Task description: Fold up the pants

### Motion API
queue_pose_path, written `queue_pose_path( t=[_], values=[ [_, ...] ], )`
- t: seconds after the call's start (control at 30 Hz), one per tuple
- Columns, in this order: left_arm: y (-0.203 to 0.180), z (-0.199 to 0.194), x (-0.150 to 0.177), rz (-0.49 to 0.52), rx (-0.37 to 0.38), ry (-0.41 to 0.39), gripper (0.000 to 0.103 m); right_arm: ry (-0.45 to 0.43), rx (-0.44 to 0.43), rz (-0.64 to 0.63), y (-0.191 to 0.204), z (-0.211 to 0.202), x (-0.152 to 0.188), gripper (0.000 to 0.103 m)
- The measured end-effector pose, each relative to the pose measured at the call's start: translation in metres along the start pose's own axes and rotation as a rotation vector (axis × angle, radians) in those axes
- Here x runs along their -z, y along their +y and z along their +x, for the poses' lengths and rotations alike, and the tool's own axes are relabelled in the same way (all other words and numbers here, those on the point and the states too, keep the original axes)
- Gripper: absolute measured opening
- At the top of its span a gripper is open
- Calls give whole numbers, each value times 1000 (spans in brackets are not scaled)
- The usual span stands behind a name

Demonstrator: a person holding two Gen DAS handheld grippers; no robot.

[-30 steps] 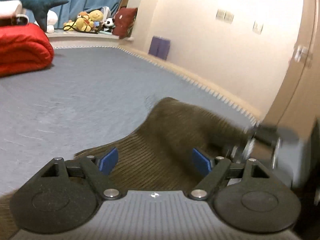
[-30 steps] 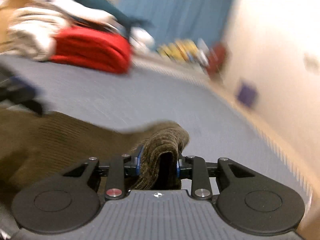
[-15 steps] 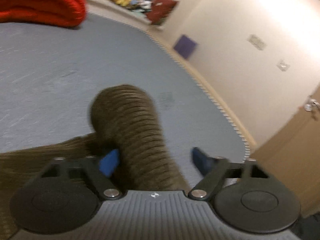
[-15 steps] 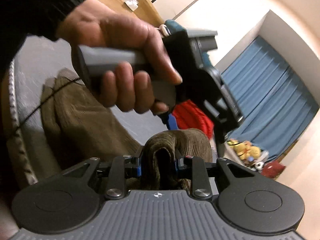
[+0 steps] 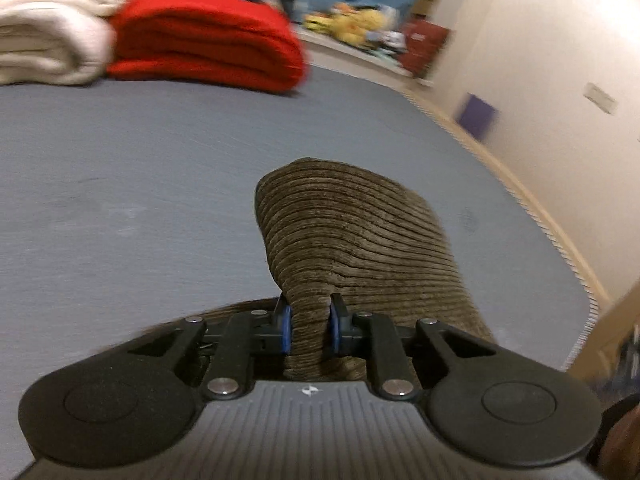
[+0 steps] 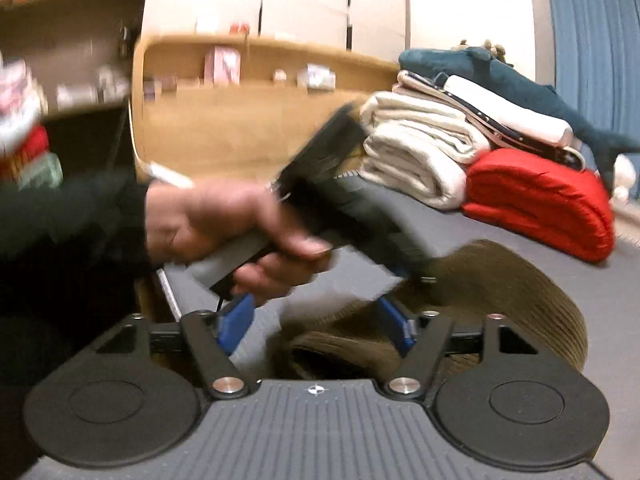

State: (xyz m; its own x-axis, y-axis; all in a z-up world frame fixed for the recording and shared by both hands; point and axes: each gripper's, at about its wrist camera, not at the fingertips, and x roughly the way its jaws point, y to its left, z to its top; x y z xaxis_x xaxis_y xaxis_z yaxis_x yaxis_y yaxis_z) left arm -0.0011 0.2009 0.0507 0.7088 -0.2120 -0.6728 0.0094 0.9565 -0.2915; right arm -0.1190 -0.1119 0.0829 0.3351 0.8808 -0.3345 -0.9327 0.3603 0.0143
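Observation:
The pants point(image 5: 360, 240) are brown ribbed corduroy. In the left wrist view my left gripper point(image 5: 308, 330) is shut on a bunched fold of them, which stands up over the grey bed surface point(image 5: 120, 184). In the right wrist view my right gripper point(image 6: 320, 324) is open and empty, its blue pads point(image 6: 236, 320) spread above the pants point(image 6: 520, 304), which arch in a fold to the right. The person's hand holds the left gripper's body point(image 6: 352, 200) just ahead of the right gripper.
Folded white blankets point(image 6: 420, 160) and a red blanket point(image 6: 540, 200) are stacked at the far end of the bed, with a blue plush shark point(image 6: 500, 72) on top. A wooden headboard shelf point(image 6: 260, 92) stands behind. A beige wall point(image 5: 540, 60) borders the bed's right edge.
My left gripper has shut on the fold of pants. My right gripper has opened and let go of the fold it held. Both views have swung.

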Motion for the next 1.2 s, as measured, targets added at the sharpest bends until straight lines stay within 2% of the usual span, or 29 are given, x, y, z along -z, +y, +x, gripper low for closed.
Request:
queue_pose_path(
  t=[0.1,0.13,0.17,0.2,0.23,0.27,0.3,0.33,0.37,0.47,0.57,0.7,0.77,0.87,0.9,0.97,1.03,1.07,1.2],
  values=[
    [46,-22,6,-37,-107,27,21,4,43,132,-38,3,-7,80],
    [59,-24,8,-57,-131,49,25,14,78,192,-53,7,-7,80],
    [73,-24,12,-82,-152,78,35,27,111,254,-67,11,-3,81],
    [86,-22,15,-112,-181,89,41,46,141,327,-86,20,4,85],
    [96,-19,15,-139,-199,88,51,72,167,403,-101,26,12,86],
    [107,-18,15,-179,-190,90,62,99,199,485,-117,35,20,86],
    [116,-16,13,-223,-157,97,69,125,223,559,-130,46,30,86],
    [124,-13,14,-266,-118,106,81,162,234,615,-139,59,42,86],
    [129,-9,14,-296,-88,118,85,202,248,656,-145,72,53,86],
    [134,7,15,-309,-57,180,85,304,258,777,-169,98,77,86],
    [137,32,19,-335,-45,236,86,322,274,880,-177,104,99,86],
    [152,53,28,-413,22,267,89,337,196,1026,-189,124,118,88],
    [152,64,36,-437,63,274,90,339,149,1050,-190,131,124,87],
    [144,74,39,-396,33,270,87,329,165,1015,-186,133,118,71],
    [143,73,37,-391,25,264,84,323,173,1001,-184,131,115,61],
    [131,75,31,-383,1,250,68,300,189,975,-180,130,107,51],
    [115,66,26,-339,-41,219,58,279,214,909,-176,125,97,40],
    [106,63,22,-307,-46,196,54,264,225,878,-173,121,90,39],
    [76,62,9,-246,3,121,53,194,280,832,-176,97,68,35]
  ],
)
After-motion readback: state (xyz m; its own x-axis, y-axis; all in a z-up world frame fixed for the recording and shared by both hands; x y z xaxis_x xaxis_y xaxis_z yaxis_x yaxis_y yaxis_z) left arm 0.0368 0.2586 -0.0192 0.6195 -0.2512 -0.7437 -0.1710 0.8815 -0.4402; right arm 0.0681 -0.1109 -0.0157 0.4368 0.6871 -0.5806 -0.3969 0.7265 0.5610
